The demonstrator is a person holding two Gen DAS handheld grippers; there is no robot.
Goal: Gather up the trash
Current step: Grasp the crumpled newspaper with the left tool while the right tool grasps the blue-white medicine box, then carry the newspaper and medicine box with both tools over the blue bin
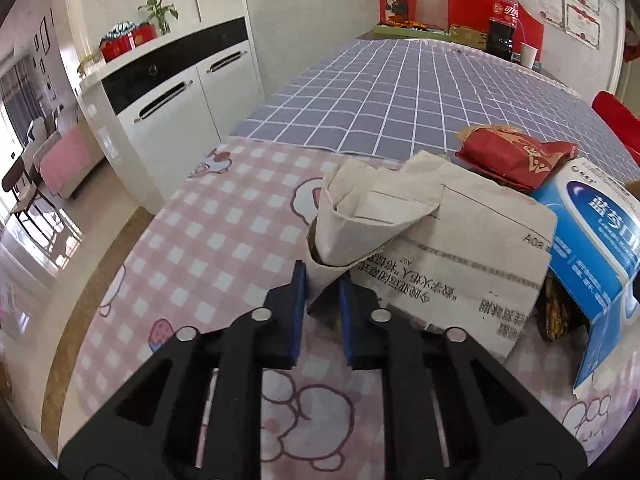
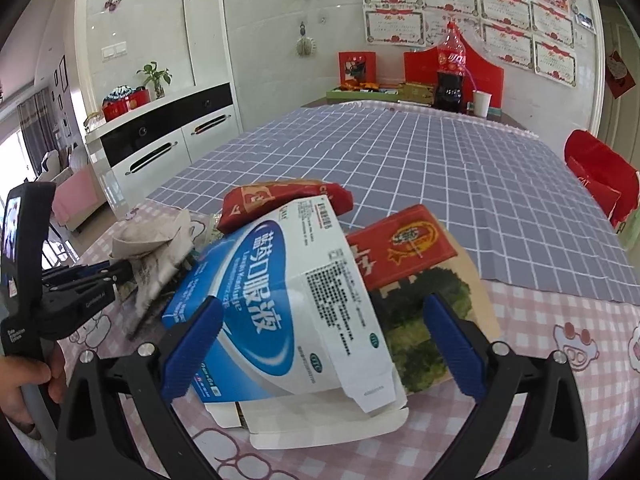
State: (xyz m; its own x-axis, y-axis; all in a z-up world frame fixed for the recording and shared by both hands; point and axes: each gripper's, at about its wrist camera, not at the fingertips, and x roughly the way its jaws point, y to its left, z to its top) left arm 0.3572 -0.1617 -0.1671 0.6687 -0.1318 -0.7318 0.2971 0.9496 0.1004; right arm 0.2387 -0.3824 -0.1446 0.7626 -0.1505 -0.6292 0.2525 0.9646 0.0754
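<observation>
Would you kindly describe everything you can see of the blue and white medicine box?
The blue and white medicine box is thin printed cardboard with Chinese lettering, its end flaps hanging open toward the right-wrist camera. It lies tilted atop the trash pile on the pink checked cloth, over a red and green carton, beside crumpled newspaper. The right tongs are open, straddling it.

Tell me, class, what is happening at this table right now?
A person with a gripper in each hand is collecting trash from a pile on the pink checked tablecloth. The left gripper is shut on a crumpled newspaper. The right gripper is open, its fingers either side of a flattened blue and white medicine box. A red wrapper and a red and green carton lie alongside.
</observation>
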